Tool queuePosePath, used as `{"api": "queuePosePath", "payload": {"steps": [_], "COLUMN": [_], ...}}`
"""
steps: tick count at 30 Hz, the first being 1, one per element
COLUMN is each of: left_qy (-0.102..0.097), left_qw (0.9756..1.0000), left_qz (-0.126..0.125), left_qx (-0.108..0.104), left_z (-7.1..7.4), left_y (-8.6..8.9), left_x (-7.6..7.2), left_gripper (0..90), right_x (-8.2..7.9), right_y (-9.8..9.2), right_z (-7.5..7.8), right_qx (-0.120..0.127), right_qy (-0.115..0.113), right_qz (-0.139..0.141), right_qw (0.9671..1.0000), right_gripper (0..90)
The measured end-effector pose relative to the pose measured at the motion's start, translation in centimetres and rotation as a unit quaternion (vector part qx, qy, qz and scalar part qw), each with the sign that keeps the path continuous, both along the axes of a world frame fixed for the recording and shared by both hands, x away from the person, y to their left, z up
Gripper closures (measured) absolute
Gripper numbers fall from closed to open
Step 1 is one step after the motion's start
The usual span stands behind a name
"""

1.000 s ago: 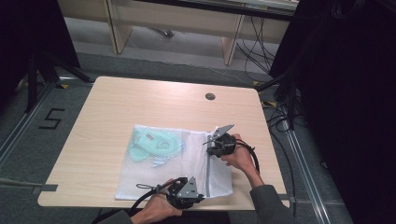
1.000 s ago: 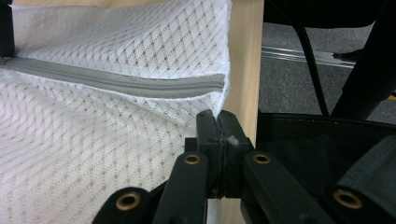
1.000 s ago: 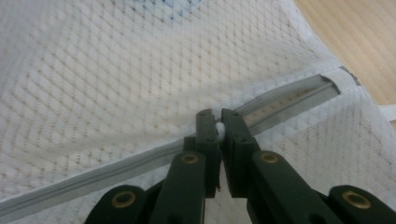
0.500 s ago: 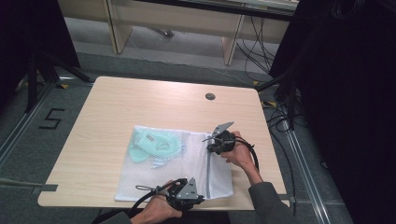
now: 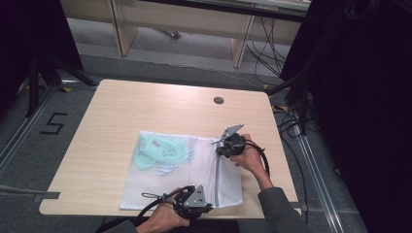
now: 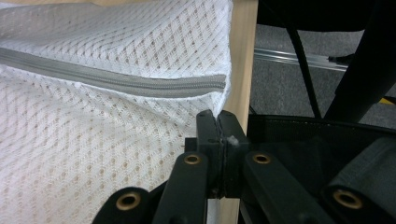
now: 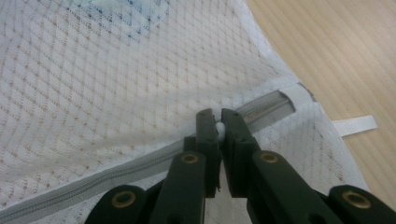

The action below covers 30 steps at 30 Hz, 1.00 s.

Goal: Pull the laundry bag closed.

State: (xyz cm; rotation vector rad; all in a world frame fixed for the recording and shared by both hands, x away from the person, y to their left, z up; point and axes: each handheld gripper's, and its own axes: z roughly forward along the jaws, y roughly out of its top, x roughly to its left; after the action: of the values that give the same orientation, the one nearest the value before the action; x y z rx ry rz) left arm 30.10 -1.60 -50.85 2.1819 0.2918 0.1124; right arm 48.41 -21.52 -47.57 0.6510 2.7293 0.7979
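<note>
Change since a second ago: almost none; the right gripper [image 5: 228, 144] sits a touch nearer the person along the zip than it did, and the left gripper [image 5: 192, 204] is where it was.
Meaning for the work: judged from this, the zip slider is being drawn along very slowly or is only just being started, while the other end of the bag is kept taut.
Mesh bag [image 5: 160, 184]: one, white, lying flat on the near half of the table [image 5: 145, 107], its near edge at the table's front edge.
Garment inside [image 5: 158, 151]: one pale green piece, showing through the mesh in the bag's far left part.
Left gripper jaws: closed, pinching the bag's near corner [image 6: 219, 105] just past the end of the zip, in the left gripper view.
Zip [image 6: 116, 80]: one, grey, running along the bag's right side from near edge to far edge; it looks shut along the stretch seen.
Right gripper jaws: closed on a small white tab [image 7: 219, 128] at the zip's far end, likely the slider pull.
White loop tag [image 7: 355, 125]: one, sticking out from the bag's corner onto the bare wood.
Grippers counted: two, one in each hand.
Cable hole [image 5: 218, 100]: one, in the table's far right part.
</note>
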Motion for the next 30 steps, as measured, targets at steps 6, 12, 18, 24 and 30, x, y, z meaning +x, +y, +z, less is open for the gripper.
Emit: {"api": "queuePosePath", "payload": {"steps": [6,12,18,24,30], "left_qy": [0.001,0.01,0.012,0.014,0.018], "left_qw": [1.0,0.9999,0.9999,0.9999,0.9998], "left_qz": [-0.001,0.0,-0.005,-0.008,-0.007], "left_qx": [0.004,-0.002,0.0,0.003,-0.003], "left_z": [0.1,0.0,0.1,-0.1,-0.1], "left_y": [0.1,0.0,0.1,-0.1,-0.2], "left_x": [0.2,0.0,0.0,-0.1,-0.2], "left_gripper": [89.1,89.2,89.2,89.2,89.2], "right_x": [0.3,0.5,0.7,1.1,1.6], "right_y": [-0.2,-0.2,-0.2,-0.2,-0.4], "right_z": [0.2,0.1,0.0,-0.3,-0.5], "right_qx": [0.004,0.001,0.003,-0.01,-0.002], "right_qy": [-0.003,-0.009,-0.011,-0.027,-0.023], "right_qz": [0.001,-0.01,-0.018,-0.016,-0.029], "right_qw": [1.0,0.9999,0.9998,0.9995,0.9993], "right_gripper": [86.6,86.7,86.7,86.7,86.7]}}
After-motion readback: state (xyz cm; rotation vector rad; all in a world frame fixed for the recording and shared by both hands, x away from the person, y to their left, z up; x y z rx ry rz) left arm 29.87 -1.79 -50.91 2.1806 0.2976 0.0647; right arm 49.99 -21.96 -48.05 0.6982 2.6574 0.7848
